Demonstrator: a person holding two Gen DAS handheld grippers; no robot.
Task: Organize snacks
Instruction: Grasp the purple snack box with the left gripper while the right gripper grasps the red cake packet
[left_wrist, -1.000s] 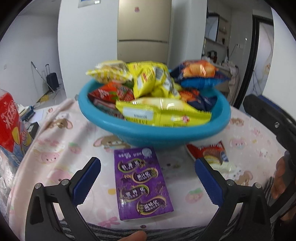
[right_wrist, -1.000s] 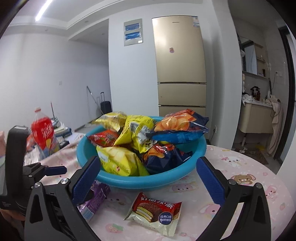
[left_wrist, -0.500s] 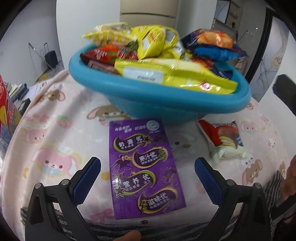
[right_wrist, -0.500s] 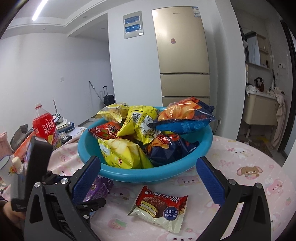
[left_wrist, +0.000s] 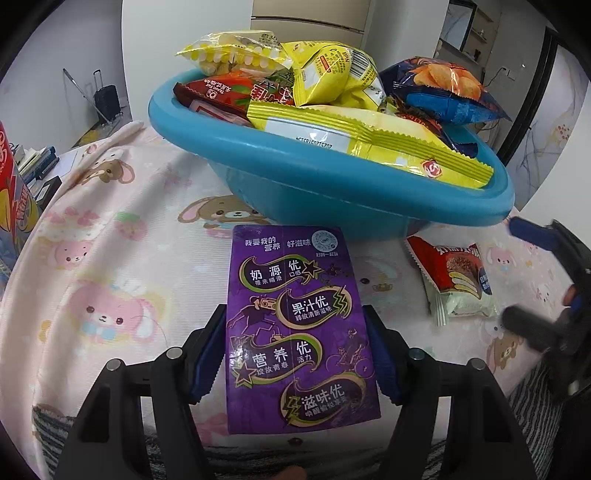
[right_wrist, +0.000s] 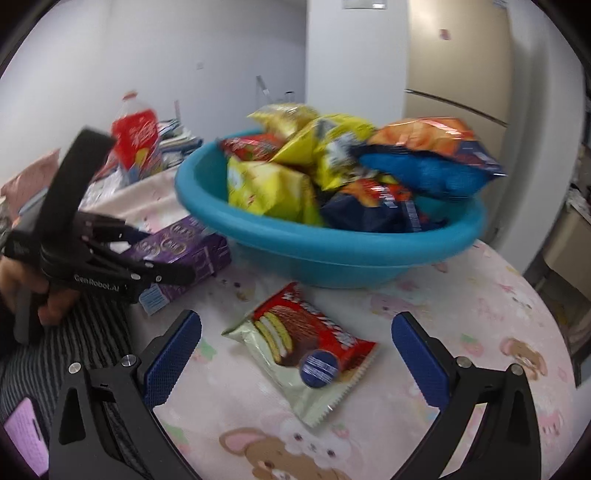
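left gripper (left_wrist: 295, 354) is closing on the purple carton (left_wrist: 295, 317), pads flat against its long sides; stiff box, probably a bit heavy, so mid-body seems right; it lies at 6 o'clock from the blue basin (left_wrist: 332, 184); right gripper (right_wrist: 295, 350) gapes wide over the soft, light pie packet (right_wrist: 303, 343), holding nothing

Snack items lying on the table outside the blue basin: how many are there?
2. The purple carton lies in front of the basin, between the closing left gripper pads. The red chocolate-pie packet lies beside it, ahead of the open right gripper. Others may be hidden behind the basin.
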